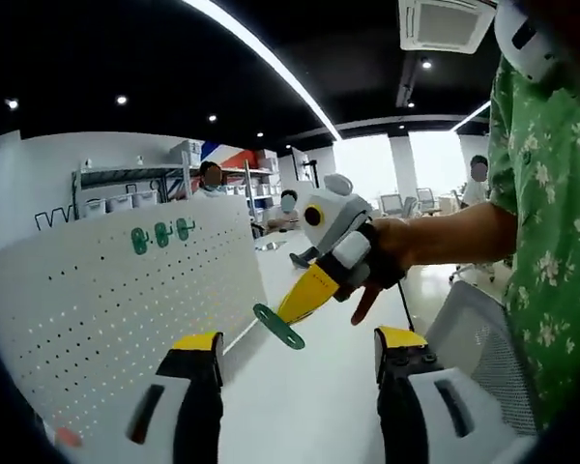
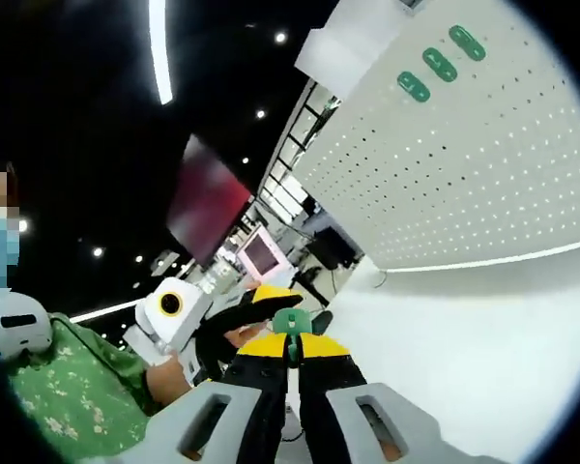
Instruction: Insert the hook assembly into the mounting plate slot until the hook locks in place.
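Right gripper (image 1: 314, 287) clenches the green hook (image 1: 278, 327) — level it toward the pegboard (image 1: 126, 319); left gripper (image 1: 300, 353) jaws released.

Bright overall, lit by long white ceiling strip lights (image 1: 271, 68) and glaring windows (image 1: 367, 164); strong fisheye bending at edges; blurred reddish patch (image 2: 208, 203) mid-frame.

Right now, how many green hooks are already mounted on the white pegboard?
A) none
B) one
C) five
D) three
D: three green hooks sit in a row near the top of the pegboard, while a fourth green hook is held in the right hand-held gripper.
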